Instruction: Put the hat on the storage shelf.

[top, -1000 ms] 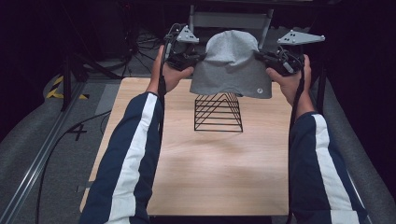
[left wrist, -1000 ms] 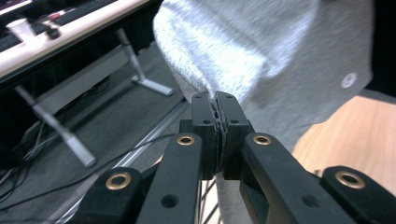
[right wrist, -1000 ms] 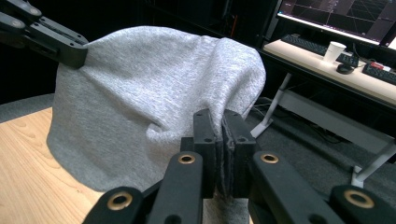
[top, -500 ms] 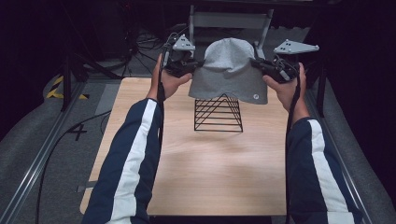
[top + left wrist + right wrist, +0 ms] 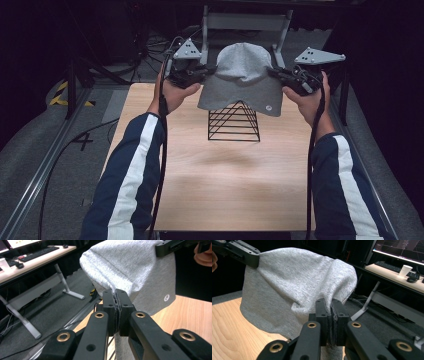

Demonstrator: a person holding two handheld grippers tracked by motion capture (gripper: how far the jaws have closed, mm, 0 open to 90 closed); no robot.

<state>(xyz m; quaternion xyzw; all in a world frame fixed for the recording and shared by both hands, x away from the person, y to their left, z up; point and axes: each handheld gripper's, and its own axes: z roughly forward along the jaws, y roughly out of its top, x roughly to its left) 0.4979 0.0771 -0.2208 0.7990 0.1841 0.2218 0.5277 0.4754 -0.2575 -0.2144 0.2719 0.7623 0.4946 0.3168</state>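
A grey knit cloth (image 5: 243, 80) hangs in the air, stretched between both grippers above the far half of the wooden table (image 5: 225, 190). My left gripper (image 5: 206, 70) is shut on the cloth's left edge, and in the left gripper view the grey cloth (image 5: 135, 272) is pinched between the closed jaws of the left gripper (image 5: 116, 293). My right gripper (image 5: 276, 73) is shut on the right edge; the cloth (image 5: 294, 287) drapes away from the right gripper (image 5: 331, 303). A small round white tag (image 5: 268, 107) marks its lower right corner. Under the cloth stands a black wire pyramid rack (image 5: 233, 122).
A grey metal frame (image 5: 245, 22) stands behind the table. Rails and black cables run along the floor on the left (image 5: 55, 165). In the gripper views a desk with a keyboard (image 5: 37, 253) and a desk with a paper cup (image 5: 405, 270) stand beyond.
Both grippers have lifted the cloth up and a little farther from the person, so it hangs higher above the wire rack and its hem uncovers more of the rack.
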